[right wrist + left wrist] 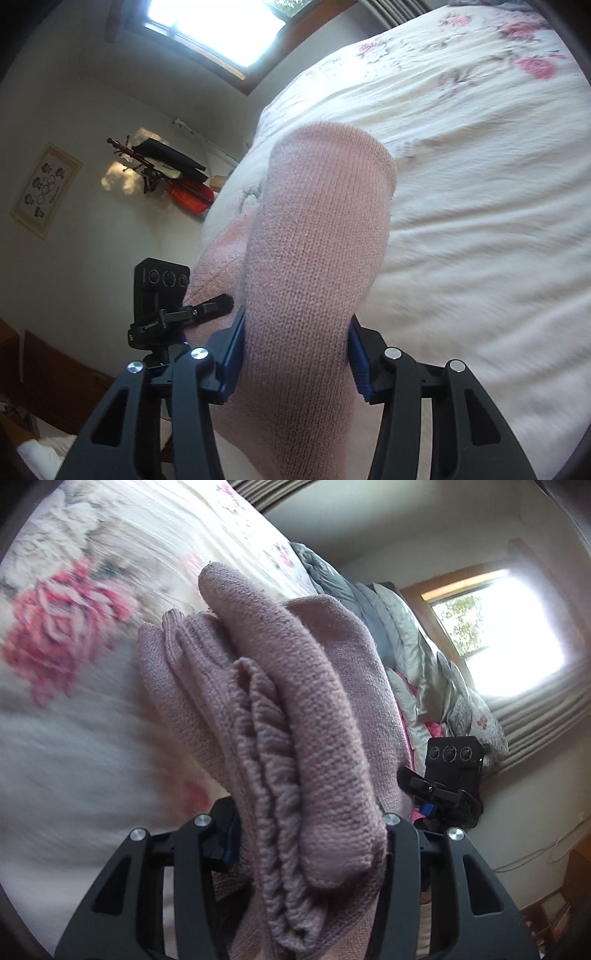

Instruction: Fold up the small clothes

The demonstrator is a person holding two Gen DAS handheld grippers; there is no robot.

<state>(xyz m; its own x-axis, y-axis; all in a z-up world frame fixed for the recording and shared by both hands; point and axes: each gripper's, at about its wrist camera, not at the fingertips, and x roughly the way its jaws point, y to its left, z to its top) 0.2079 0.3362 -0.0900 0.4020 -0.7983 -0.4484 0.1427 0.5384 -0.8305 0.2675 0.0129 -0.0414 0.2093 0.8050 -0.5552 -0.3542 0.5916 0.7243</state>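
**Inspector A:** Left hand-held gripper (310,834): state and pose?

**Inspector B:** Pointed forward over the bed, with the view tilted. Its black jaws are pinching the dusty-pink knitted garment (295,716), which is bunched in several thick folds between them. A ribbed edge shows in the middle of the bundle. The cloth rises from the jaws and blocks most of the view ahead.

**Inspector A:** Right hand-held gripper (295,354)?

**Inspector B:** Also aimed across the bed. Its blue-padded fingers (232,365) press from both sides on a wide roll of the same pink knit (314,258). So both grippers hold the garment, lifted above the cream floral bedspread (480,184).

**Inspector A:** Do the two sit close together?

**Inspector B:** Near each other. Each wrist view shows the other unit's black camera block (454,760) just beside the cloth, at the side.

**Inspector A:** Surroundings?

**Inspector B:** Grey and silver pillows (406,627) are heaped along the far side of the bed, and a bright window (509,635) stands behind them. The bedspread is motion-blurred in both views. No hand or sleeve shows in either view
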